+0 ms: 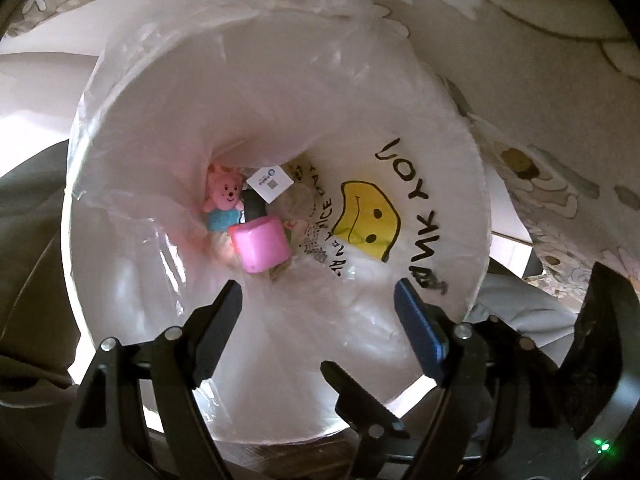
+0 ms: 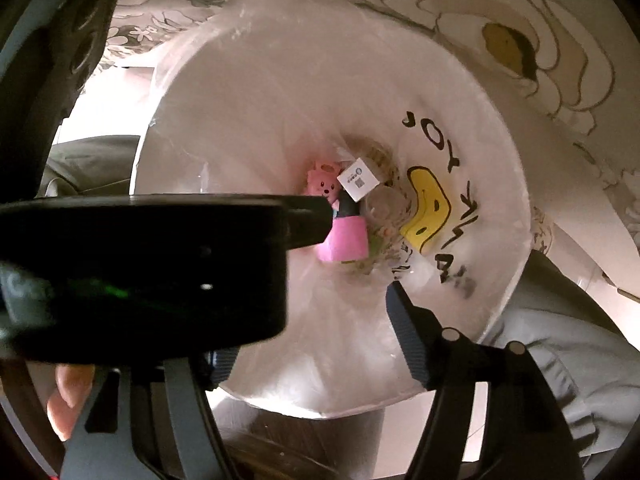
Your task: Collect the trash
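I look down into an open white plastic bag (image 1: 168, 168) with a yellow smiley face (image 1: 366, 220) and black lettering. At its bottom lie a pink block (image 1: 262, 246), a pink bear figure (image 1: 224, 200), a white tag with a QR code (image 1: 270, 182) and a dark piece. My left gripper (image 1: 318, 300) is open and empty above the bag's mouth. In the right wrist view the same bag (image 2: 260, 112) and pink block (image 2: 348, 242) show. My right gripper (image 2: 312, 320) is open and empty; its left finger is hidden behind the black left gripper body (image 2: 152, 272).
A floral-patterned cloth (image 1: 520, 40) lies behind and to the right of the bag. Grey fabric (image 2: 568, 352) sits at the lower right. A hand (image 2: 68, 396) shows at the lower left of the right wrist view.
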Tool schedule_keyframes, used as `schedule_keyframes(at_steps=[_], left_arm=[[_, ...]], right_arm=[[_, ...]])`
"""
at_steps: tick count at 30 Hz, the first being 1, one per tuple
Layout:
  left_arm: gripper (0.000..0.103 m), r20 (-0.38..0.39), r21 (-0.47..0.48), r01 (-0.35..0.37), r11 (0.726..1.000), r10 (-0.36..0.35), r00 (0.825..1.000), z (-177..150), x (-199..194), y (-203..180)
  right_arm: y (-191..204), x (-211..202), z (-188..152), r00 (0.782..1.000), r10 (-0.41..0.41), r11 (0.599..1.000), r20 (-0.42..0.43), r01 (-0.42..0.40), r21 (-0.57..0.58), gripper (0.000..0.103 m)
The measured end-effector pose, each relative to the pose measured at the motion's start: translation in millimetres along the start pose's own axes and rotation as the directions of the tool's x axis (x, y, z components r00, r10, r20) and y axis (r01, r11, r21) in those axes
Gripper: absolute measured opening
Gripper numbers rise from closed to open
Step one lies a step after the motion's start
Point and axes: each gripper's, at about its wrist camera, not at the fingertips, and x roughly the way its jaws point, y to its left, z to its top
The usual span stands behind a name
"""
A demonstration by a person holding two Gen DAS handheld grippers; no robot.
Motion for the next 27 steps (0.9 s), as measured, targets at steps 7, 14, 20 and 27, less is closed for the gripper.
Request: schedule_keyframes(at_steps=[7, 14, 20, 27], left_arm=[[0.077, 0.007, 0.016, -0.025, 1.000, 0.025, 1.000, -4.7, -2.0, -3.6], [0.077, 0.023, 0.032, -0.048, 0.998, 0.047, 0.999, -8.8, -11.3, -2.5], [0.077, 0.029, 0.034, -0.058, 0.998, 0.057, 0.998, -14.8, -18.7, -3.0], [0.077, 0.063, 0.066, -0.096, 0.993, 0.092, 0.994, -31.1, -47.8, -8.9]], right_arm=[[-5.3, -19.5, -17.0, 1.000, -0.008, 1.000, 0.030, 0.009, -0.022, 0.070], [-4.5, -27.7, -21.8, 0.999, -0.019, 0.999, 0.049, 0.020, -0.036, 0.070], [-4.1, -33.6, -28.9, 0.997, -0.034, 0.999, 0.066, 0.036, -0.039, 0.070], [5.3, -72.3, -41.4, 0.991, -0.044, 0.996, 0.128, 0.053, -0.070, 0.070]])
